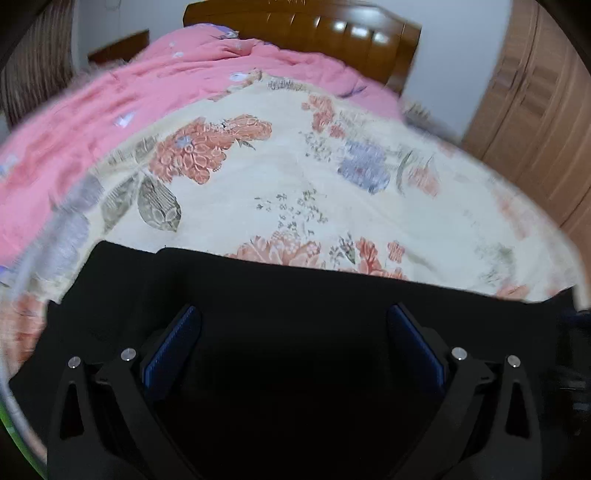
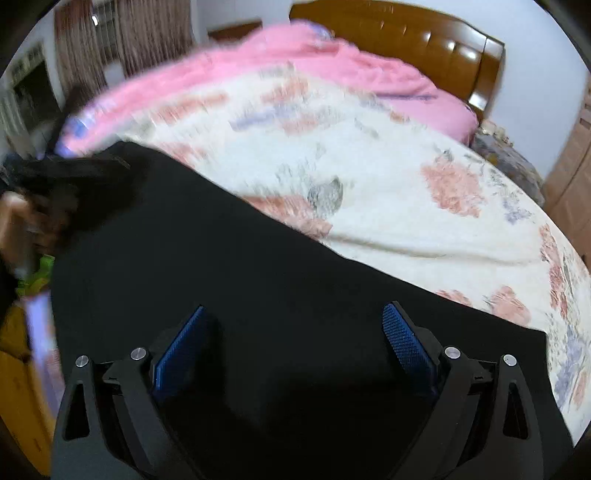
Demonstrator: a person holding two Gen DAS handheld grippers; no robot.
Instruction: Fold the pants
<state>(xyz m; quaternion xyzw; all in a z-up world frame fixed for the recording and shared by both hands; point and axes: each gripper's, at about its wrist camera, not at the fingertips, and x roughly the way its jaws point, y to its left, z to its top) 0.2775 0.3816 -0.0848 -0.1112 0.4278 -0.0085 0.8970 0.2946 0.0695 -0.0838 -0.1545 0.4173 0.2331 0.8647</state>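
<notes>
Left-wrist view showed me the pink quilt bunched along the far left of the bed, with the cream floral bedspread filling the middle and a wooden headboard behind it; a wooden wardrobe stood at the far right. Nearest to me, the black pants lay flat on the bedspread, their far edge running across the frame from left to right. My left gripper hung over that dark cloth with its blue pads spread wide, released and grasping nothing. On the right-wrist view, heavily blurred, I saw a curtain at the far left, then the same pants spreading from the left edge toward the near right, one corner reaching out over the floral bedspread. My right gripper was also released above the fabric, pads well apart and nothing between them.
</notes>
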